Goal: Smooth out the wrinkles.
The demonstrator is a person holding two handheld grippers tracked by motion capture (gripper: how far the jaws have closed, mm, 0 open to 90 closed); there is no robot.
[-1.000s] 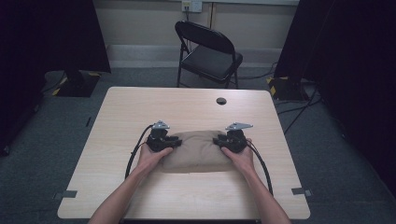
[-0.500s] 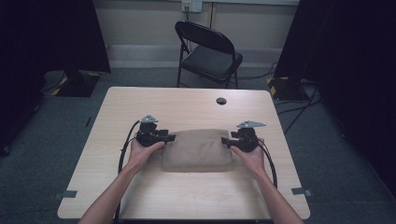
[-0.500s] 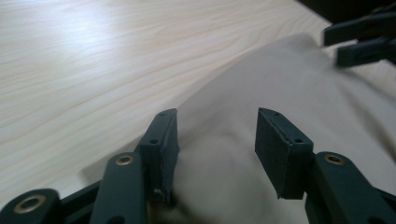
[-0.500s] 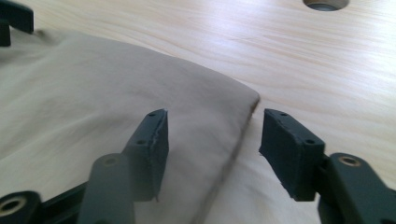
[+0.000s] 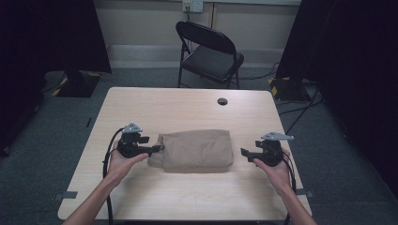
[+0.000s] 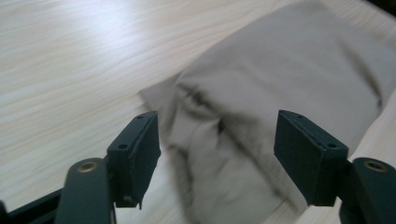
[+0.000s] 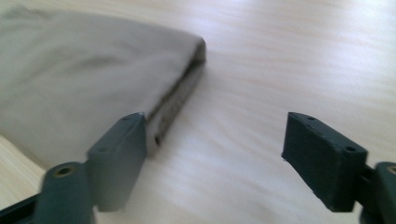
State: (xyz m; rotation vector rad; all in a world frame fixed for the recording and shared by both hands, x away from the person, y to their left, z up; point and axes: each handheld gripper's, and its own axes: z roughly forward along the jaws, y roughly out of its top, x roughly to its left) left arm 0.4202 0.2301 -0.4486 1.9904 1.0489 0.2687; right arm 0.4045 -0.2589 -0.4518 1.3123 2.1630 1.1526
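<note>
Two grippers flank a folded tan cloth [image 5: 195,151] that lies flat a little below the centre of the high view, on the pale wood surface [image 5: 187,108]. The left gripper [image 5: 156,149], held in the person's left hand [image 5: 123,161] at the lower left of that frame, has its tips right at the cloth's left edge, where a loose, rumpled flap sticks out; whether they touch the fabric cannot be told from above. In the left gripper view its jaws stand wide, one at the lower left and one at the lower right of the frame, with the creased end of the cloth [image 6: 261,112] between and beyond them and nothing clamped. The right gripper [image 5: 244,153], in the right hand [image 5: 277,169] at the lower right of the high view, sits apart from the cloth's right edge with bare wood between. In the right gripper view its jaws are also spread wide and hold nothing; the cloth [image 7: 79,88] fills the upper left, its folded edge running down toward the left jaw. A small dark round hole [image 5: 222,101] marks the surface above centre, and a black folding chair [image 5: 209,51] stands behind, at the top of the frame.
</note>
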